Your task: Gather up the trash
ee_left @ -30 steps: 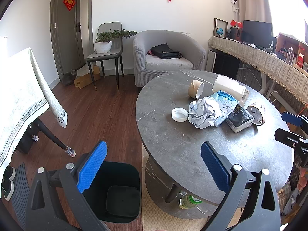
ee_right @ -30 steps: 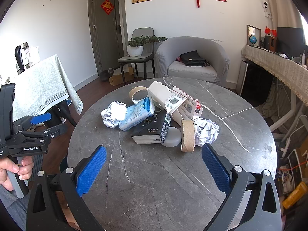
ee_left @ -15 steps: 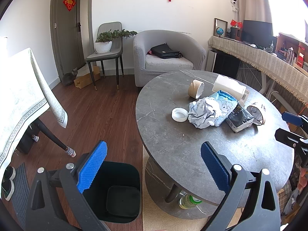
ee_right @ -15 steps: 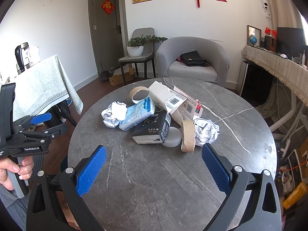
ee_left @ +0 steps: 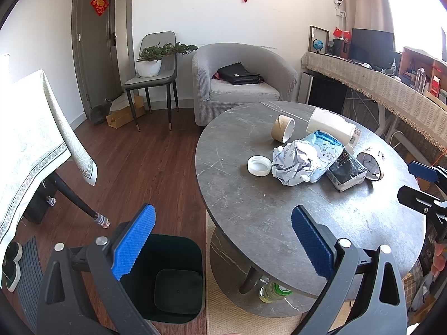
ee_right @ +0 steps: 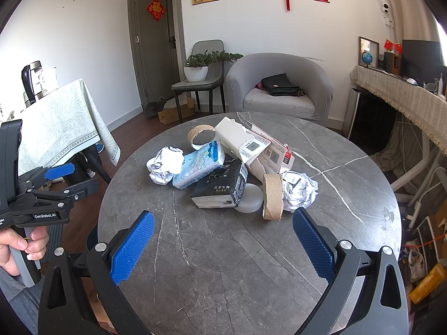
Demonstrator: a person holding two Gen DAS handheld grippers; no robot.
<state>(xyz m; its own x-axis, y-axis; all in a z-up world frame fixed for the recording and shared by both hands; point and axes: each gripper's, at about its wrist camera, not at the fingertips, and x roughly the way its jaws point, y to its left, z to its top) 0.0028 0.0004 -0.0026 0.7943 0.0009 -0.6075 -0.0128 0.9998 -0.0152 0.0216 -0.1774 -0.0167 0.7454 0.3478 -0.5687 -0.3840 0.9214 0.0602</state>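
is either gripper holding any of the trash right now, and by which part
Nothing is held. The left gripper and the right gripper are both open and empty; the trash lies untouched on the round grey marble table.

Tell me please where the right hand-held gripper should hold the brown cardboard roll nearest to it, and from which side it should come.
Grip the cardboard roll across its two flat open ends, coming from above. It stands on its curved wall at the near edge of the pile, so both ends face sideways. The right hand-held gripper is open wide enough, I judge. A white lid and crumpled paper crowd its sides, so descend carefully.
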